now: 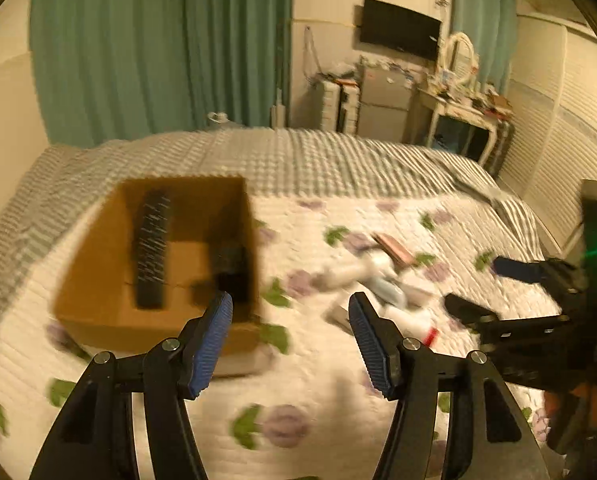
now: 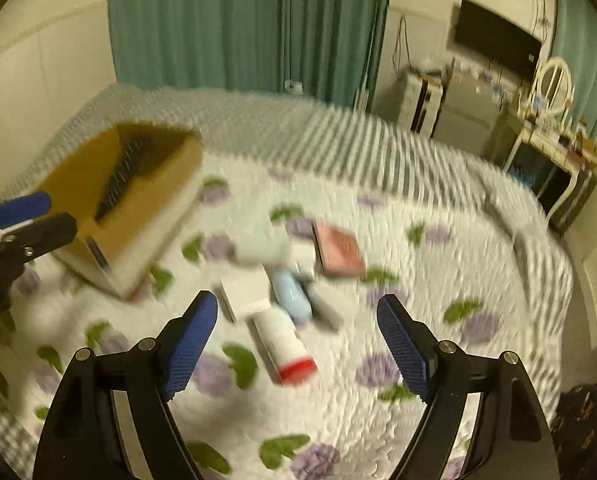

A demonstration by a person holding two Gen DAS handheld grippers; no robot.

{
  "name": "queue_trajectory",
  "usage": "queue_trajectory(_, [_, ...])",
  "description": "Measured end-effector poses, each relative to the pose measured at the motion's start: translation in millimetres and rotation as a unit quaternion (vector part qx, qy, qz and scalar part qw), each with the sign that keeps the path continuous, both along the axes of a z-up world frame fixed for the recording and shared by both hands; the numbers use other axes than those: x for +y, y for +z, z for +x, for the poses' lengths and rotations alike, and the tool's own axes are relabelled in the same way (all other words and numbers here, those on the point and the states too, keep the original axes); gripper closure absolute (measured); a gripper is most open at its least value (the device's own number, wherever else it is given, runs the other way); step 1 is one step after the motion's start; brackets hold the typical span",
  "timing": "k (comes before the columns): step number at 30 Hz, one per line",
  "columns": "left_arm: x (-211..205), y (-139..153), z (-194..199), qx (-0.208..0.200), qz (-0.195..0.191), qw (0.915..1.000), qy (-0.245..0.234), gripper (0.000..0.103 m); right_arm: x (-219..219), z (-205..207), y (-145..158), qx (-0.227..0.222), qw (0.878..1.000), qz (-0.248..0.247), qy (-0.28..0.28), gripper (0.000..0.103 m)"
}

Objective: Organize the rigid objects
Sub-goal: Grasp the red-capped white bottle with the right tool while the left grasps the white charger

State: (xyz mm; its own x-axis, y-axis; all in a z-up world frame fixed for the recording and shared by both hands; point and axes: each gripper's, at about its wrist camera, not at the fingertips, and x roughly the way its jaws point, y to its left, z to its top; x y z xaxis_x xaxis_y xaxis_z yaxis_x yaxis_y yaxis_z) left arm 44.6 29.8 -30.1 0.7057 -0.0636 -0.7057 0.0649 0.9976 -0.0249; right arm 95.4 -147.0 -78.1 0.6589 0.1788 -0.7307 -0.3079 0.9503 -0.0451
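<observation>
Left wrist view blurs the box [image 1: 158, 248] contents; both grippers' jaws gape, holding nothing.

The left tongs [image 1: 290, 320] stood open, their blue pads [image 1: 212, 344] well apart with nothing between them, pointing steeply downward. The right tongs [image 2: 298, 324] stood open too, wider still, pads [image 2: 404, 350] apart and empty, tilted down likewise. Each pair showed at the edge of the other's view, side by side and apart.
</observation>
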Motion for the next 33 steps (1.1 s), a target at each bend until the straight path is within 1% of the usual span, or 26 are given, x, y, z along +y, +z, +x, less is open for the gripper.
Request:
queue_trajectory(2, [-17,-17,3,0.017,0.002,0.9997,-0.017,0.040,-9,5,-25,0.023,1.000,-0.003,-0.001,0.021])
queue_trajectory(4, [-29,-30,5,0.027,0.012,0.9992,-0.026,0.040,-12,11,-43,0.042,0.999,-0.003,0.002,0.021])
queue_trajectory(5, [-33,-38,7,0.033,0.018,0.9990,-0.027,0.040,-12,14,-55,0.059,0.998,0.000,0.009,0.023])
queue_trajectory(6, [-37,-45,9,0.039,0.023,0.9986,-0.026,0.040,-12,17,-60,0.067,0.998,0.004,0.015,0.027])
queue_trajectory(10, [-44,-72,19,0.064,0.024,0.9973,-0.025,0.040,-3,31,-78,0.089,0.995,-0.008,0.044,0.031])
queue_trajectory(12, [-47,-83,24,0.073,0.026,0.9967,-0.024,0.040,1,38,-86,0.101,0.993,-0.010,0.057,0.040])
queue_trajectory(14, [-50,-92,26,0.080,0.027,0.9961,-0.026,0.040,3,48,-98,0.121,0.990,-0.011,0.069,0.045])
queue_trajectory(16, [-53,-99,29,0.087,0.032,0.9953,-0.030,0.040,4,53,-105,0.141,0.986,0.003,0.089,0.058])
queue_trajectory(19, [-57,-107,34,0.092,0.039,0.9943,-0.039,0.040,1,51,-102,0.134,0.987,0.014,0.092,0.062])
queue_trajectory(21, [-60,-111,38,0.094,0.037,0.9938,-0.046,0.040,-9,46,-90,0.113,0.990,0.031,0.084,0.065])
queue_trajectory(23, [-64,-113,44,0.095,0.031,0.9932,-0.060,0.040,-25,43,-75,0.086,0.994,0.046,0.057,0.067])
queue_trajectory(26, [-72,-115,56,0.092,0.037,0.9920,-0.077,0.040,-47,42,-62,0.052,0.998,0.038,0.006,0.068])
queue_trajectory(29, [-78,-120,73,0.097,0.047,0.9909,-0.081,0.040,-61,46,-64,0.059,0.997,0.052,-0.018,0.068])
queue_trajectory(32, [-82,-124,87,0.099,0.053,0.9899,-0.087,0.040,-61,49,-66,0.068,0.996,0.050,-0.018,0.068])
queue_trajectory(33, [-84,-126,91,0.101,0.062,0.9888,-0.092,0.040,-61,49,-66,0.068,0.996,0.047,-0.017,0.068])
